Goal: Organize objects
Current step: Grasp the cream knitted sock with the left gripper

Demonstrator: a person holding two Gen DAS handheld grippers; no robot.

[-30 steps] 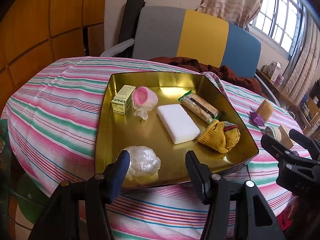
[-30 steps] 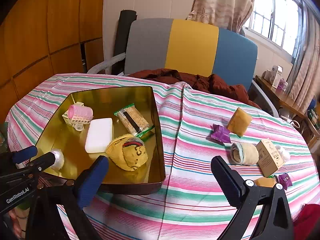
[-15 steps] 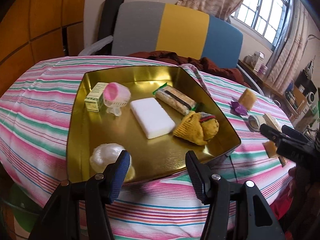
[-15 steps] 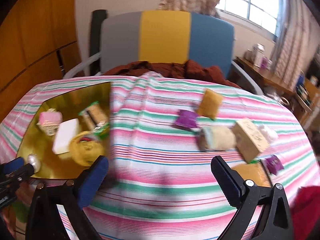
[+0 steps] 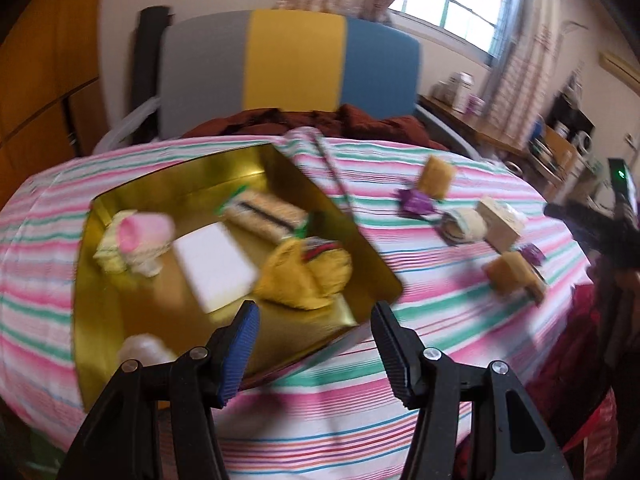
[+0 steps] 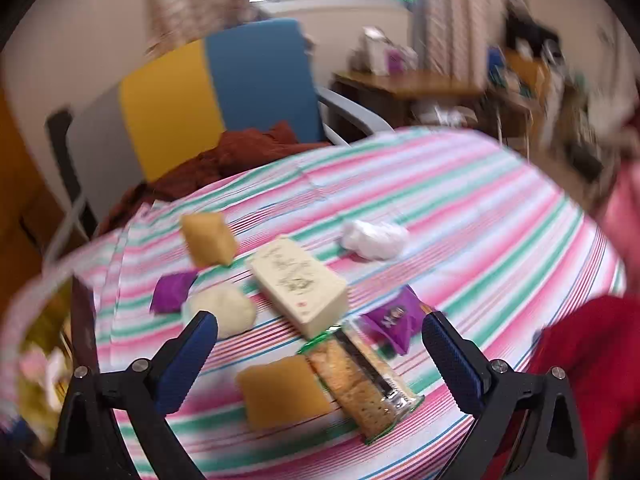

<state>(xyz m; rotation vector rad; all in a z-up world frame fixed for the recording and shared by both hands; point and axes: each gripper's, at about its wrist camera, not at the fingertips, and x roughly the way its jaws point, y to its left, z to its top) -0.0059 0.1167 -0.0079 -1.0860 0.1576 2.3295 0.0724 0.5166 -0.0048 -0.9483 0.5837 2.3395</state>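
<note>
The left claw (image 5: 314,340) hung over the near edge of the gold tray (image 5: 372,258), with its two fingers wide apart and nothing between them. The tray sat on the counter (image 5: 400,412), which wore a cloth with pink, green and white stripes. Inside the tray, past the claw, lay a white bar (image 5: 214,266), a yellow knitted thing (image 5: 308,276), a wrapped cracker pack (image 5: 264,216) and a pink roller (image 5: 146,232). A shiny white lump (image 5: 142,350) lay in the near corner of the tray, just to the left of the blue finger (image 5: 240,354).

The right claw (image 6: 320,358) was also open and empty. It hovered over the loose things on the cloth. A second cracker pack (image 6: 360,380) lay right between its fingers, touching an orange sponge (image 6: 282,392) on the left. A purple packet (image 6: 390,320) lay just beyond the pack, near the right finger. Behind those sat a cream box (image 6: 298,282) with drawings on top and a small red mark on its side. The writing on it was too blurry to read. A pale rolled sock (image 6: 222,314) lay near the left finger, with another purple packet (image 6: 172,290) beside it. Farther back were a second orange sponge (image 6: 208,238) and a crumpled white wad (image 6: 374,238).

A chair (image 6: 208,92) in grey, yellow and blue stood behind the counter.
</note>
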